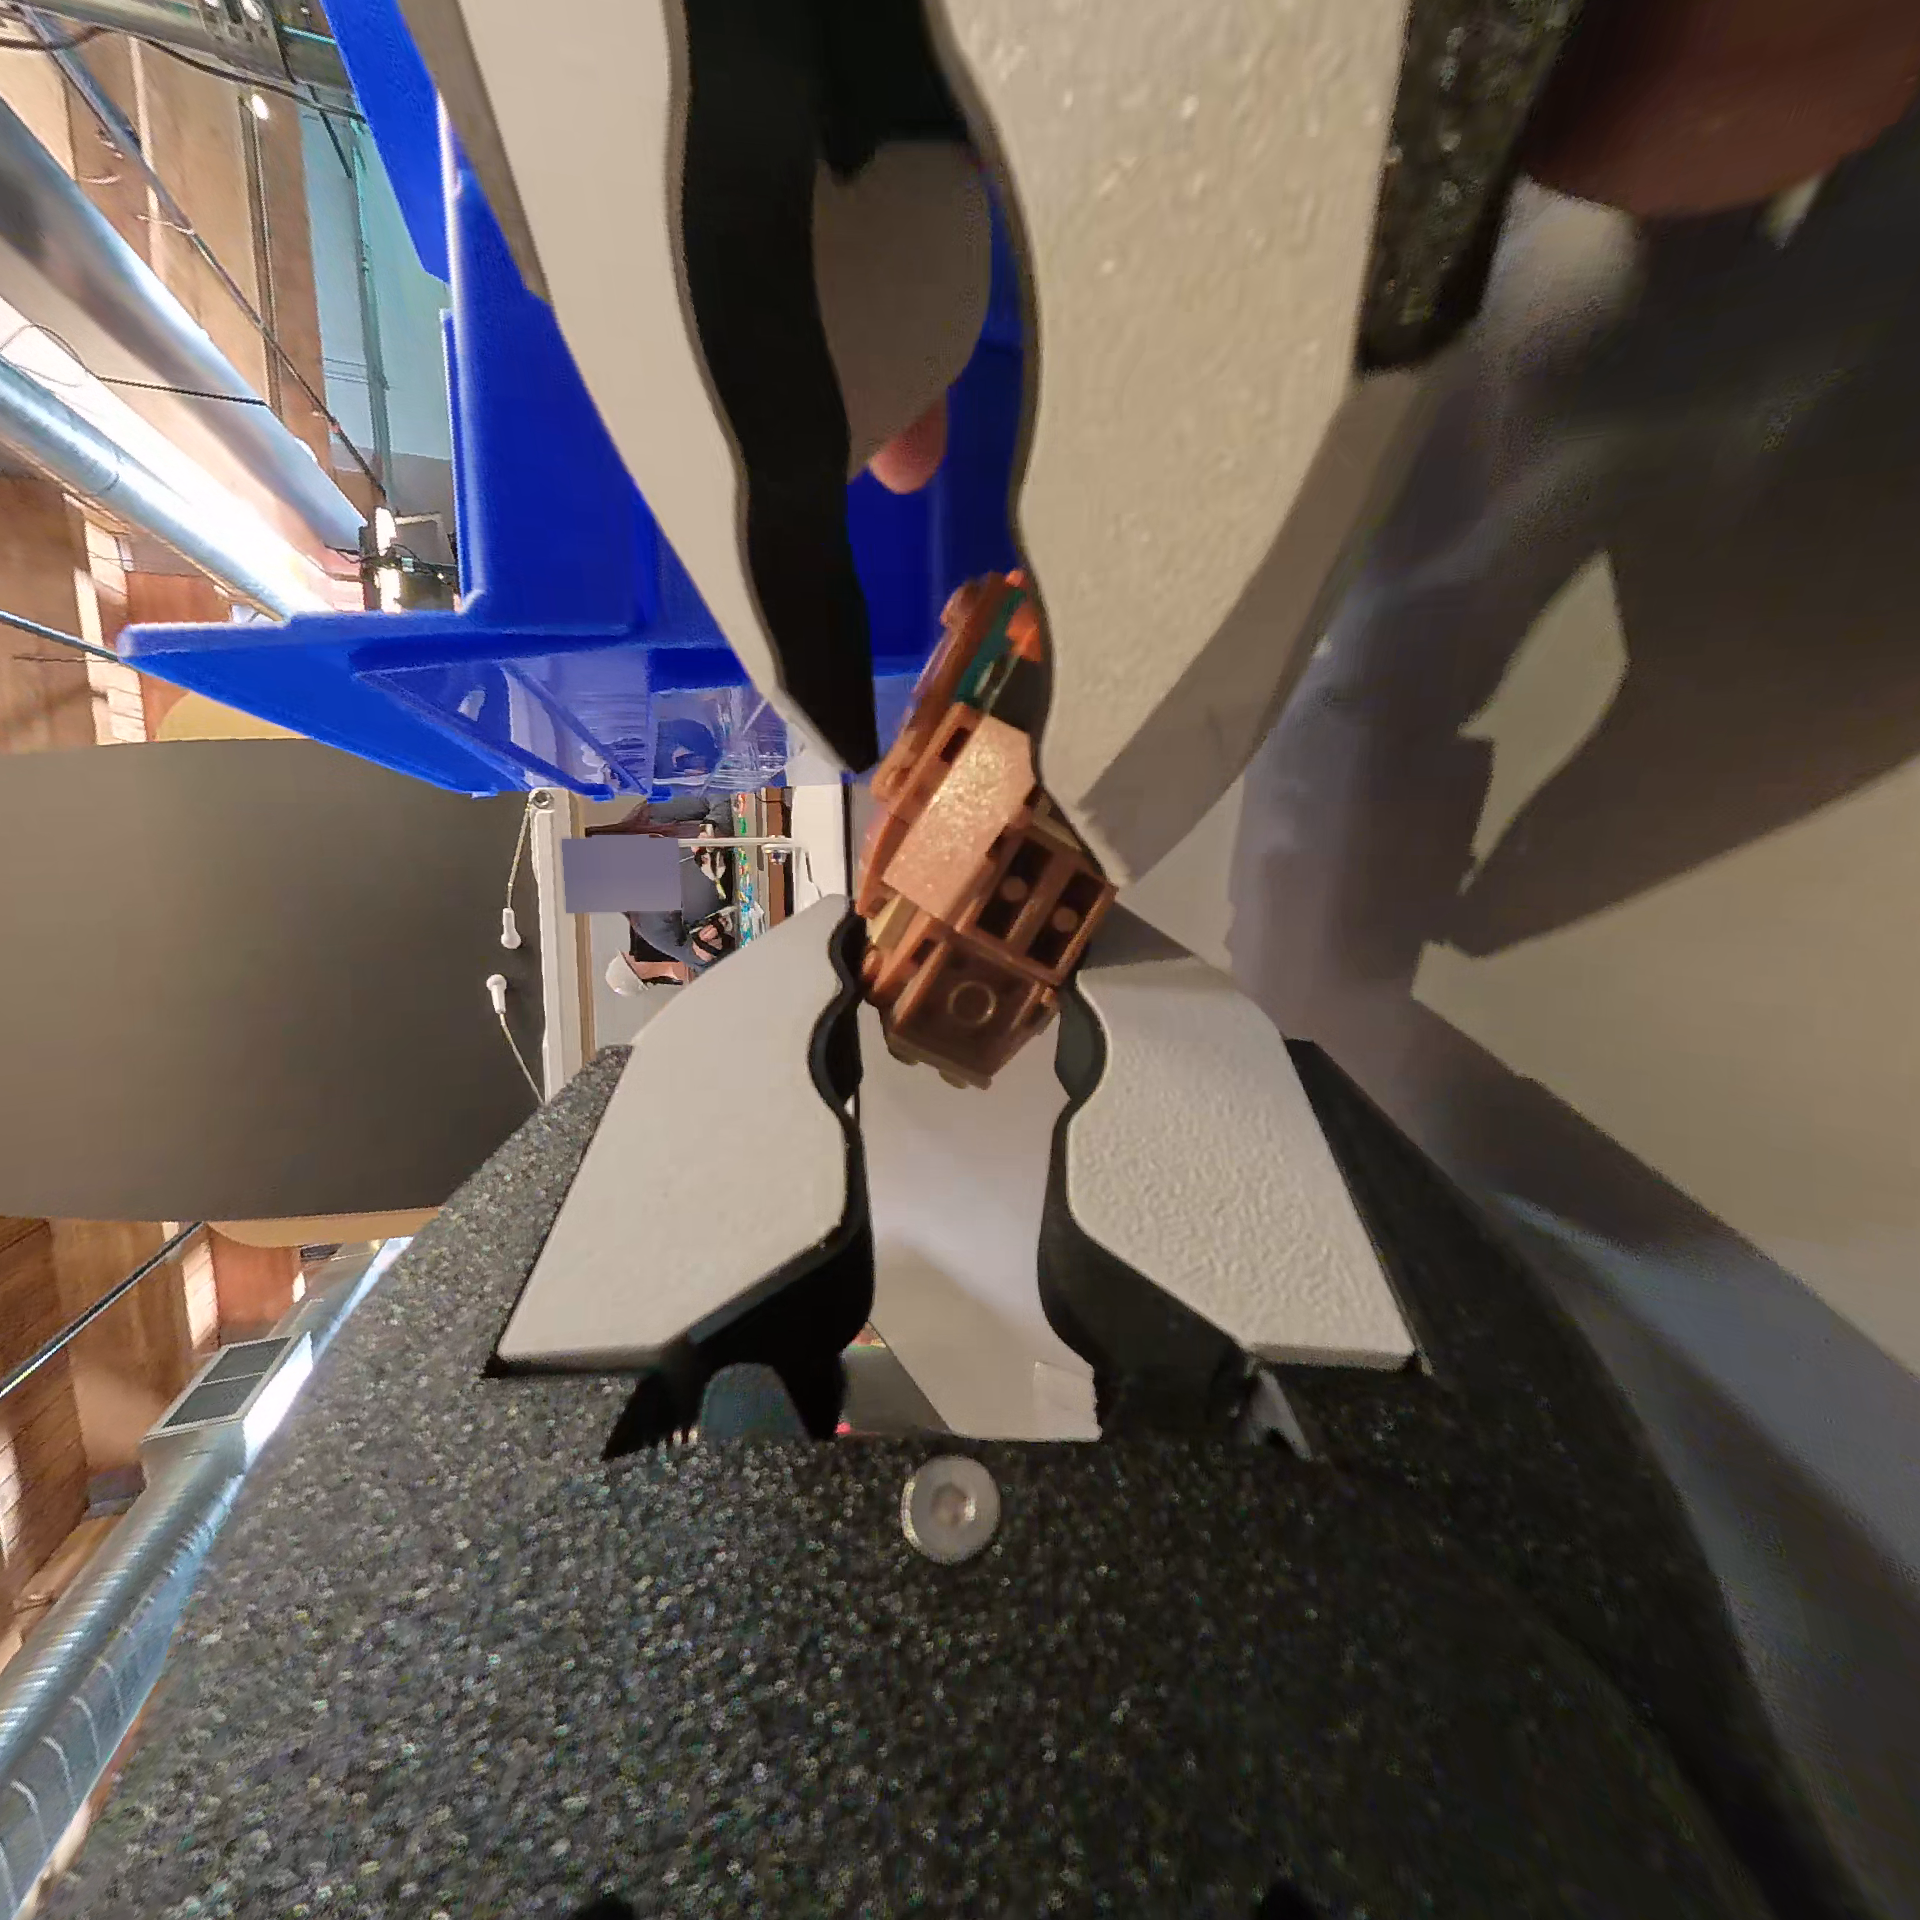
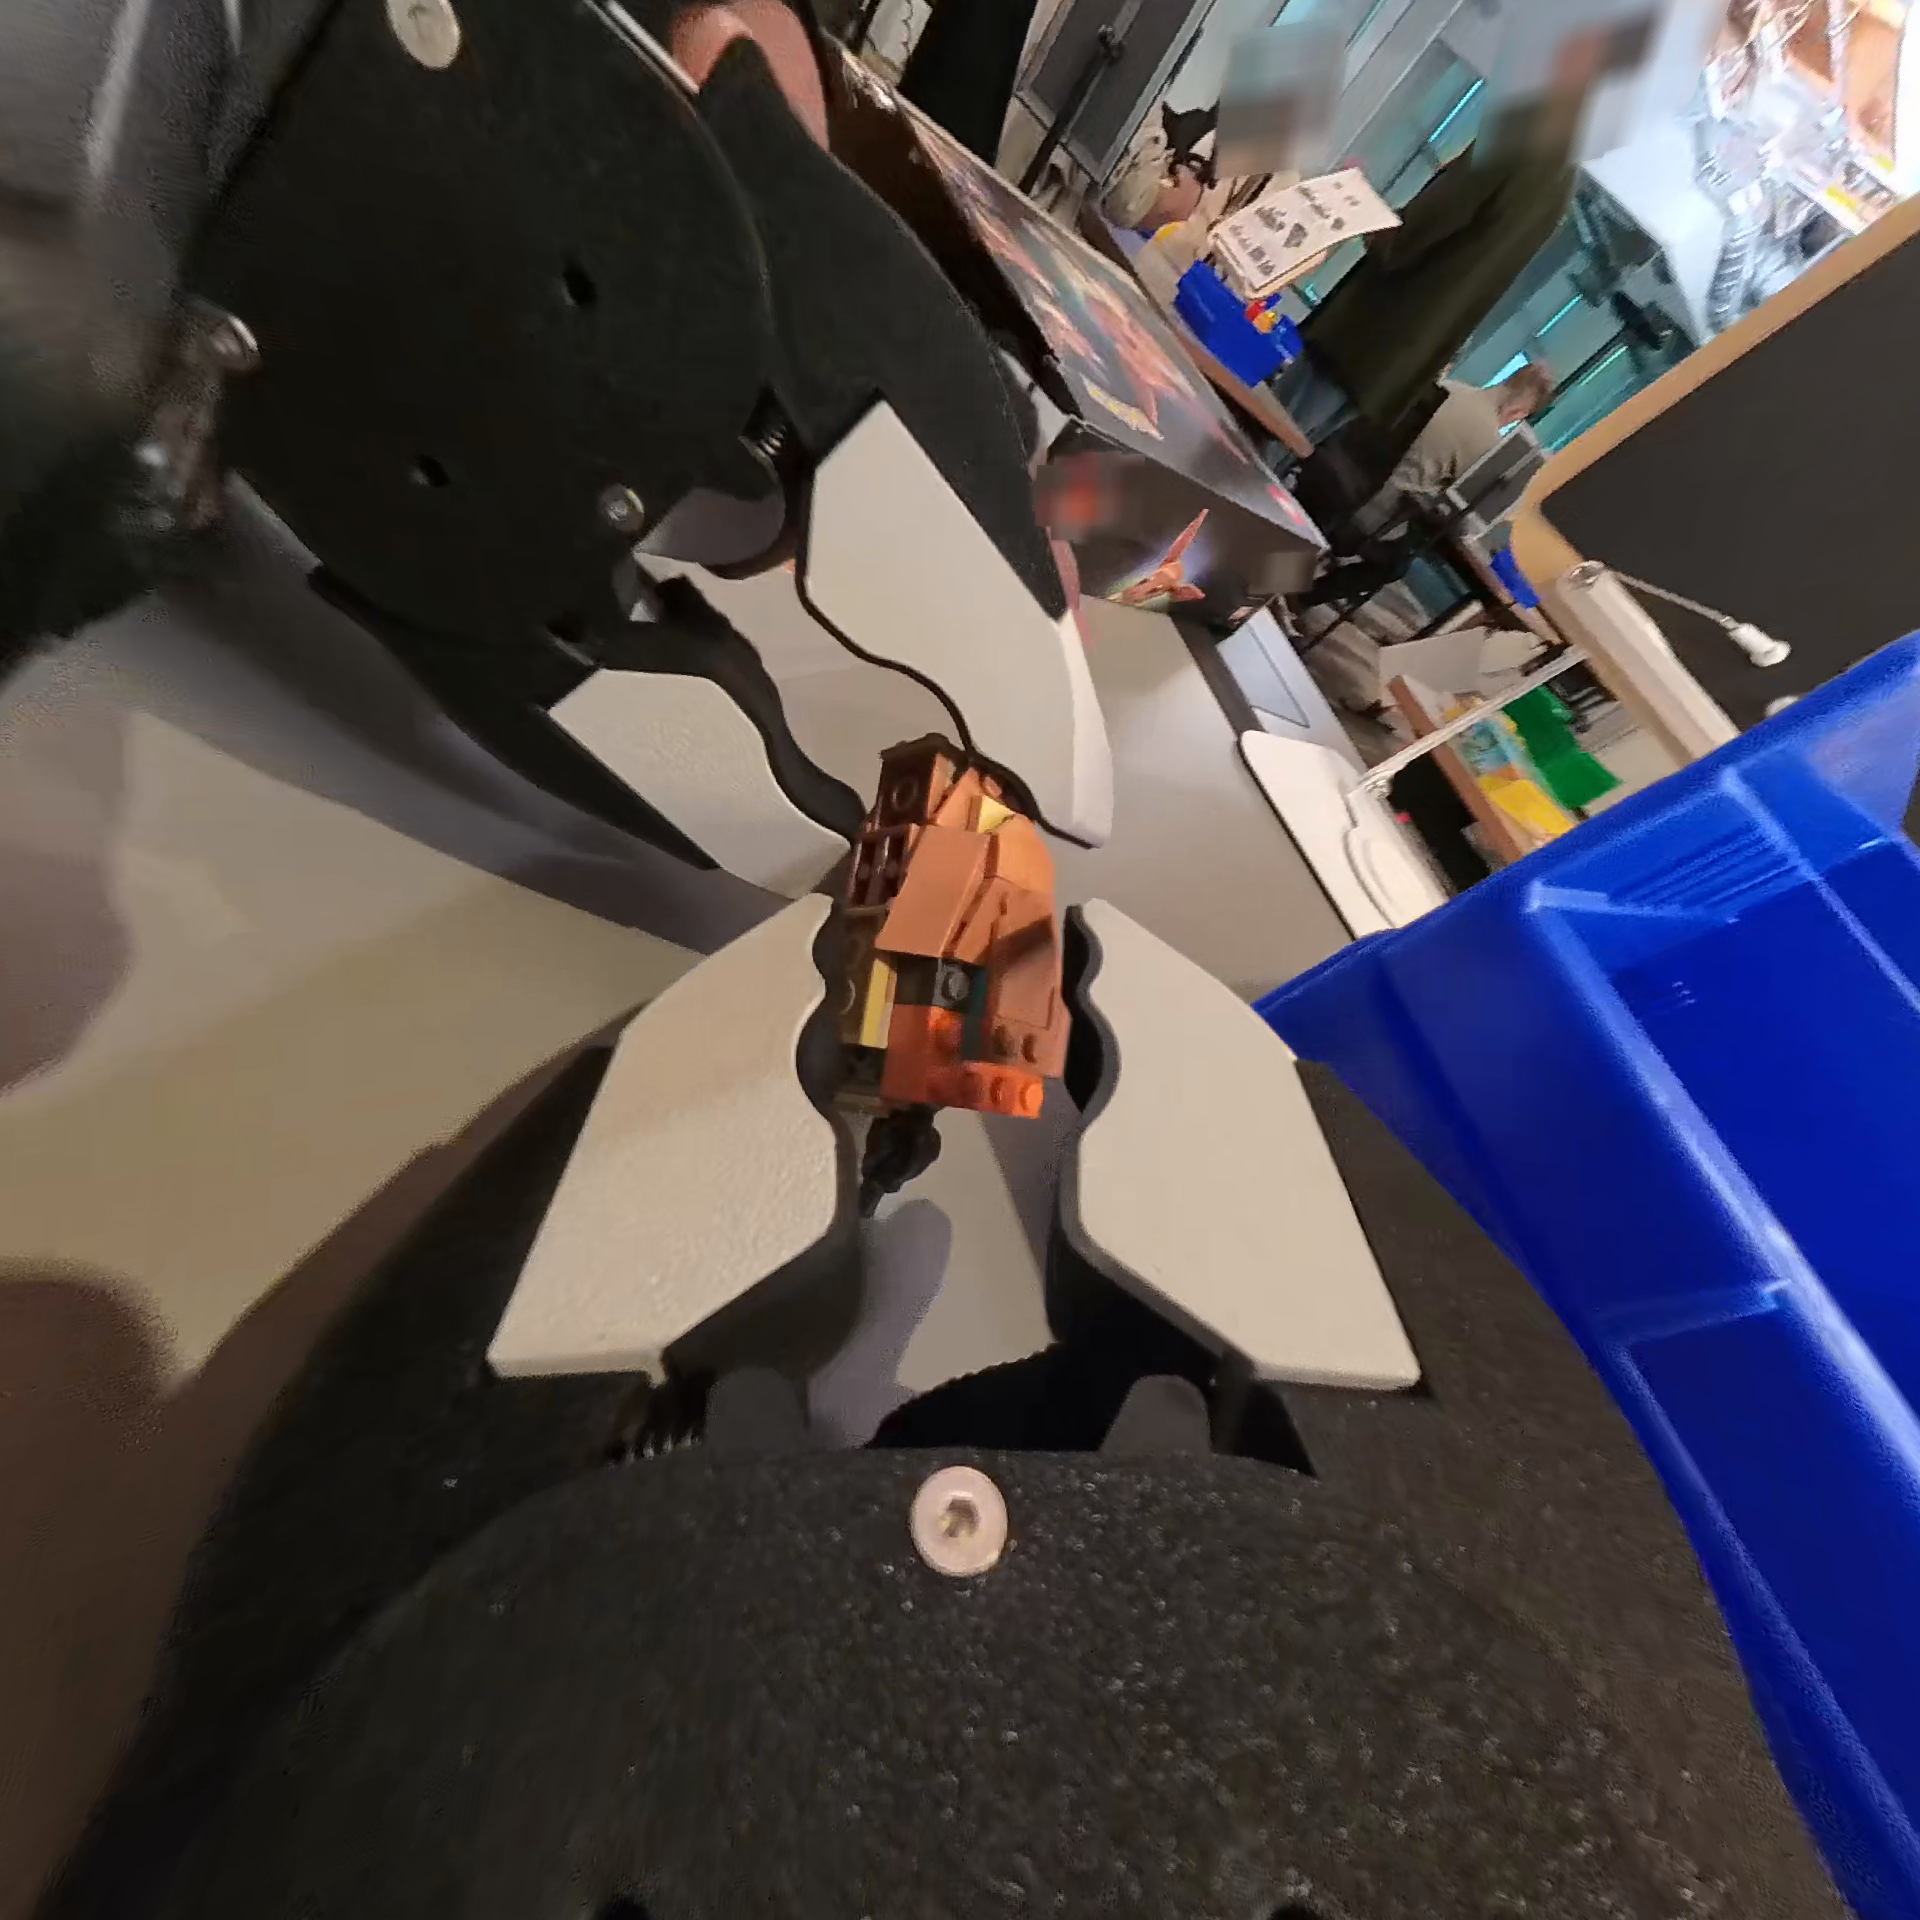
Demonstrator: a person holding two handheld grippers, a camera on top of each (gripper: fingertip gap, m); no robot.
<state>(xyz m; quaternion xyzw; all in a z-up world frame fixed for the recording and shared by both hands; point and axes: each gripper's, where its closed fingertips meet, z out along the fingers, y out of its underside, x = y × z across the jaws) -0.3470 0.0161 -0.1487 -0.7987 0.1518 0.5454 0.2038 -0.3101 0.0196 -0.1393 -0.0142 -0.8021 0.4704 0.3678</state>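
Presently: one brown brick model [image 1: 977,914], held off the table [image 2: 312,935] between both tools. Left gripper [image 1: 961,997] fingers pinch its lower end; right gripper [image 2: 951,997] fingers pinch the other. Blue bin [image 2: 1662,1091] just beside. Nothing detached or deposited yet.

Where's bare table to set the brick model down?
Bare grey table lies left of the grippers, and a strip runs between them and the blue bin. Crowded at centre: both grippers' jaws close on the brick model.

Pale tabletop [image 2: 260,987]; blue bin [image 2: 1662,1143] on it
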